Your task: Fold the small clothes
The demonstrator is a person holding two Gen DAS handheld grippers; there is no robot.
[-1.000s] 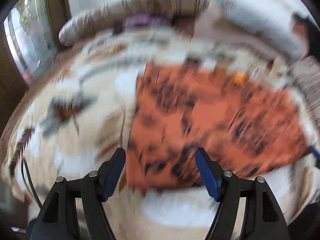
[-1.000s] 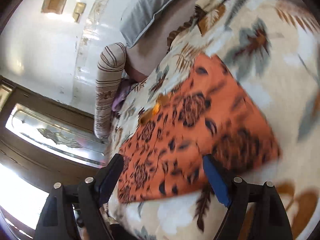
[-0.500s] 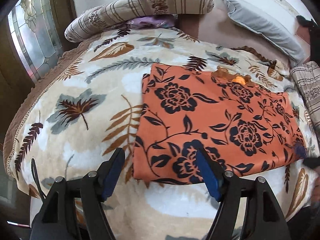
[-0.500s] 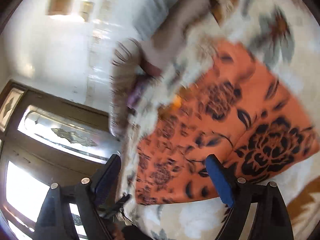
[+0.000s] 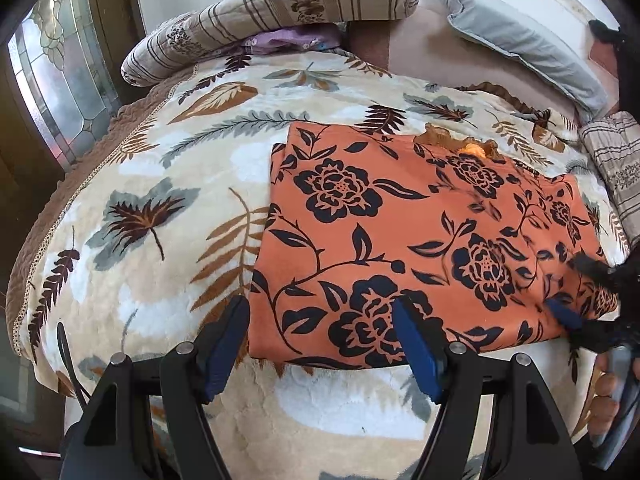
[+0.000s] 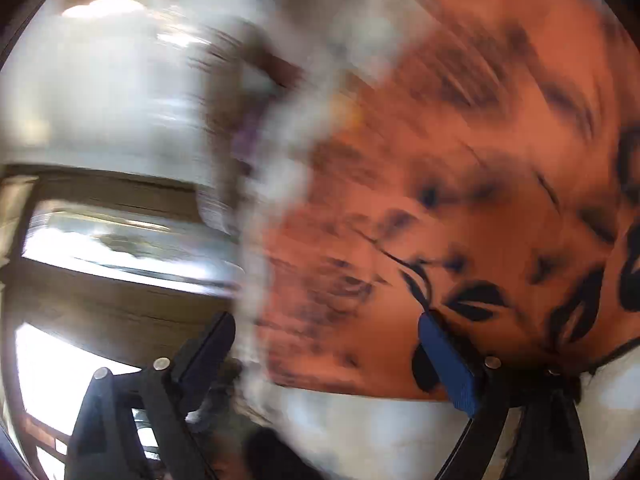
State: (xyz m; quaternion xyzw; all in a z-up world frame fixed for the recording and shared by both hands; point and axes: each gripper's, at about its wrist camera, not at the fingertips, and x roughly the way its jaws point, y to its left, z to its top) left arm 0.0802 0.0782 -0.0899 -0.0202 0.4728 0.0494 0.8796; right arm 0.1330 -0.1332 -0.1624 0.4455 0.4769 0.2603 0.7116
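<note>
The left gripper (image 5: pixel 320 344) hung unclenched over the near corner of a thin orange black-flowered cloth (image 5: pixel 400 240), flat on a leaf-print blanket (image 5: pixel 160 208); the right gripper (image 5: pixel 576 296), jaws opening, neared the other corner (soft, limp fabric, probably best pinched at corners).

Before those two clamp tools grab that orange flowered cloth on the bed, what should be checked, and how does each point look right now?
1. Orange black-flowered cloth lies flat on the leaf-patterned blanket: ok.
2. Left gripper open, near edge of cloth between its fingers: ok.
3. Right gripper jaws opening, cloth corner close by: ok.
4. Right gripper pads clear of the fabric: cannot tell, view blurred.
5. Cloth edges aligned at far side: not ok, a ruffled orange bit pokes out.
6. Striped bolster and grey pillow clear of the cloth: ok.
</note>
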